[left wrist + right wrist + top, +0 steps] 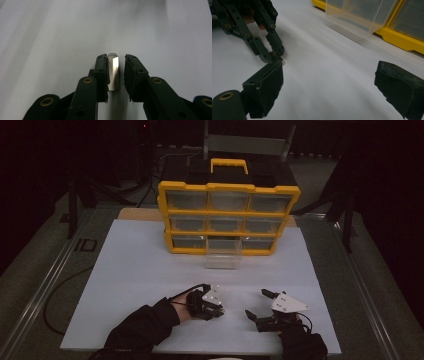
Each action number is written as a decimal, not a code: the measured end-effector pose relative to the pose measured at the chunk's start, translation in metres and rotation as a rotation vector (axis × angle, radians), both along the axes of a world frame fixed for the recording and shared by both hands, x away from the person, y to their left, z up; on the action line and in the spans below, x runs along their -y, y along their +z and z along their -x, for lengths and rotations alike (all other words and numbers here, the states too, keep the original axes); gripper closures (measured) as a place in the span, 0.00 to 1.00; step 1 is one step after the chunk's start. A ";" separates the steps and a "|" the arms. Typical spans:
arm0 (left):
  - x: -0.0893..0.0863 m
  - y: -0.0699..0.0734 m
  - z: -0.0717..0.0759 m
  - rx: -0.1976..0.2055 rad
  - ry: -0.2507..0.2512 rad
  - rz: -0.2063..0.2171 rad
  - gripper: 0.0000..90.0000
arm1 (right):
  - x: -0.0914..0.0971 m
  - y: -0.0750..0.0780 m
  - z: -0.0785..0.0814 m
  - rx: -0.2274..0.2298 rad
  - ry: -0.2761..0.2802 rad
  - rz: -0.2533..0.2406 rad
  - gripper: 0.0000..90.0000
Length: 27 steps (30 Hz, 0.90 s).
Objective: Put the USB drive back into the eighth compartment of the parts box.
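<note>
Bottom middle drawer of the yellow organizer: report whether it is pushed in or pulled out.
Pulled out. The clear drawer juts forward from the bottom row of the yellow organizer onto the white table surface, while the neighbouring drawers sit flush.

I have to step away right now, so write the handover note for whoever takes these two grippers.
Left gripper: low on the white board, jaws nearly closed around a small metal USB stick lying flat there. One pad touches it; a narrow gap shows at the other, so the grip is not yet firm.
Right gripper: open, empty, resting just above the board beside the left one.
Yellow drawer organizer: stands at the far end of the board, with one clear drawer in the bottom row pulled out.
Done: drawer opened, jaws placed around the stick.
Left: finish the grip and lift; probably drop the stick in the drawer and push it shut.
</note>
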State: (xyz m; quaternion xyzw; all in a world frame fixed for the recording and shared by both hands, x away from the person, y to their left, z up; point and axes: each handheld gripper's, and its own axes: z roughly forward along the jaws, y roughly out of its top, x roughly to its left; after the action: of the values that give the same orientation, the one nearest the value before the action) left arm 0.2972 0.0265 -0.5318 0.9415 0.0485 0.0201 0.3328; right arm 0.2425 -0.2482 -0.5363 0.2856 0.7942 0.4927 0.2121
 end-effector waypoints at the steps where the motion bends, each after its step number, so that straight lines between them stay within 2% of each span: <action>1: 0.000 0.000 0.000 0.001 -0.005 -0.002 0.83 | 0.000 0.000 0.000 0.001 0.000 -0.001 0.10; 6: 0.001 0.000 -0.001 -0.011 -0.008 -0.006 0.87 | 0.000 0.000 0.000 0.002 0.003 0.001 0.10; 15: 0.001 0.001 -0.003 -0.032 -0.003 -0.008 0.88 | 0.000 0.000 -0.001 -0.005 0.002 0.002 0.10; 27: -0.001 0.018 -0.001 -0.012 -0.006 0.007 0.88 | 0.000 0.000 -0.001 -0.003 0.002 -0.002 0.10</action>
State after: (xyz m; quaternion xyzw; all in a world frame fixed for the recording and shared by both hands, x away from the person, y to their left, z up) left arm 0.2984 0.0272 -0.5143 0.9406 0.0477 0.0134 0.3360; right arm 0.2431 -0.2478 -0.5365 0.2859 0.7940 0.4934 0.2104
